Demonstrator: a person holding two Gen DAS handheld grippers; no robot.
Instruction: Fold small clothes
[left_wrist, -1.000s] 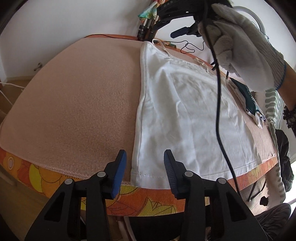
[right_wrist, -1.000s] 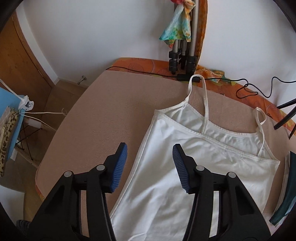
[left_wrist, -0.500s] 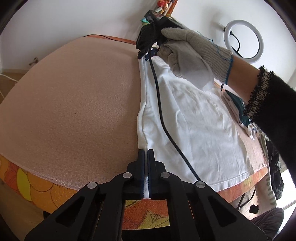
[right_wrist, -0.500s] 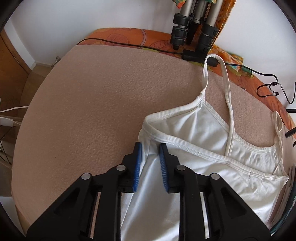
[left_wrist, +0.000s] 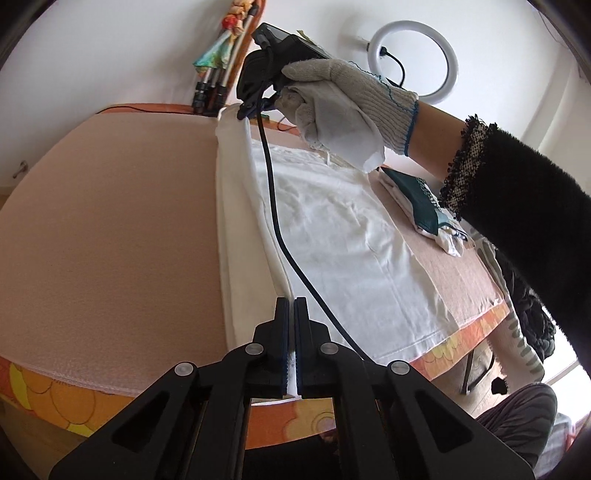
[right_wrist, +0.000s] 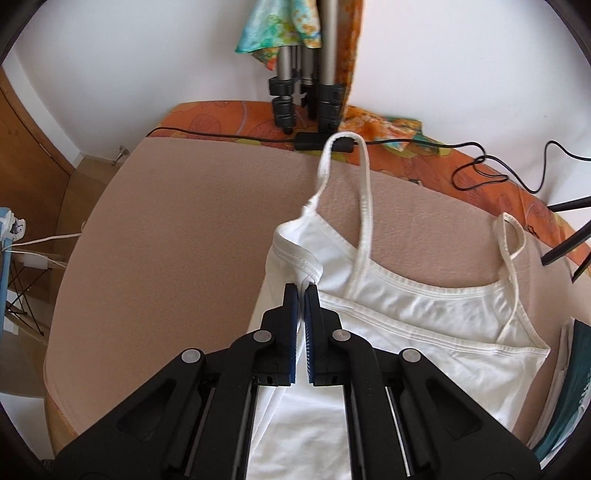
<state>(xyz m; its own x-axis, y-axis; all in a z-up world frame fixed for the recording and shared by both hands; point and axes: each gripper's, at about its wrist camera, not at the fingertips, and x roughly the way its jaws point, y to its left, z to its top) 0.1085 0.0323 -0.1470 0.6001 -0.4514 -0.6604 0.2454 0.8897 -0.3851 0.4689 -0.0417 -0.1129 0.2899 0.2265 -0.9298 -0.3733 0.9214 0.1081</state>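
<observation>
1. The left hand-held gripper (left_wrist: 291, 332) is clamped on the near hem corner of the white strappy cotton camisole (left_wrist: 343, 236), which lies spread on the pink fleece-covered table (left_wrist: 110, 229).
2. The long left side edge of the camisole is raised into a ridge between the two grips.
3. The right hand-held gripper (right_wrist: 303, 295) is clamped on the top corner under the left strap, held by a grey knitted-glove hand (left_wrist: 332, 107).
4. A lengthwise first fold is judged to be in hand; next, both corners would need to be carried together across towards the far side edge and laid flat.
5. A folded teal-and-white garment (left_wrist: 417, 199) lies beyond the camisole.
</observation>
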